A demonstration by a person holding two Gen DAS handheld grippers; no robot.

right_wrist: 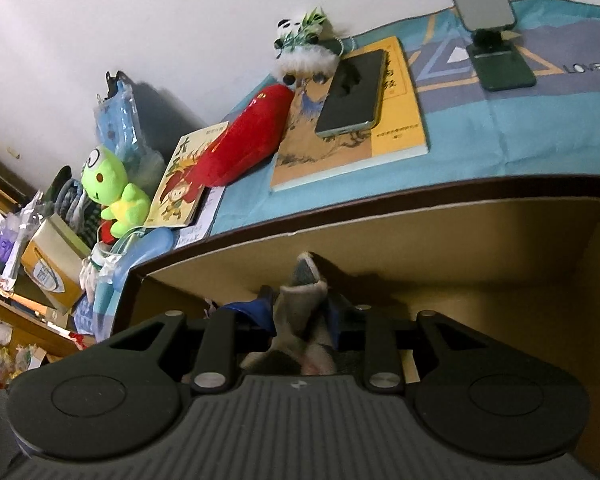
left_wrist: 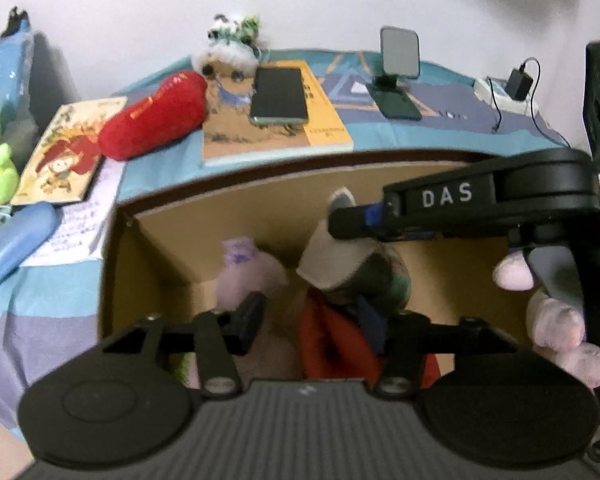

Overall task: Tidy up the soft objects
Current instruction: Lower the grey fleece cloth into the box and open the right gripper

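Plush doll [left_wrist: 352, 280], grey-white head and red body, sits inside the cardboard box [left_wrist: 440, 176], roughly centre of the floor. In my left wrist view its long axis runs from 6 o'clock (red body, under my camera) up toward 12 o'clock (head and ear near the far wall), tilted a touch to 1 o'clock. So it points away from me, head toward the far wall.

Left gripper [left_wrist: 320, 320]: fingers spread, one pad at 9 o'clock of the doll, the other at 3 o'clock; the red body lies between them but I see no pad pressing it. Reads as let go, doll resting in the box.

Right gripper [right_wrist: 300, 316]: comes in from 3 o'clock in the left view, tip at the doll's head. In its own view the grey head part [right_wrist: 300, 312] stands between the blue pads, ear pointing to 12 o'clock. Gap is narrow; I cannot tell whether the pads bear on it or have just come off.

Right hand is nearer the head, left nearer the body. A lilac plush [left_wrist: 240, 268] lies at 10 o'clock of the doll, a pink plush [left_wrist: 560, 320] at 3 o'clock.

Outside at 11 o'clock, the red plush [left_wrist: 152, 116] on the bedspread [left_wrist: 420, 136] looks like the next pick; left hand is closer.
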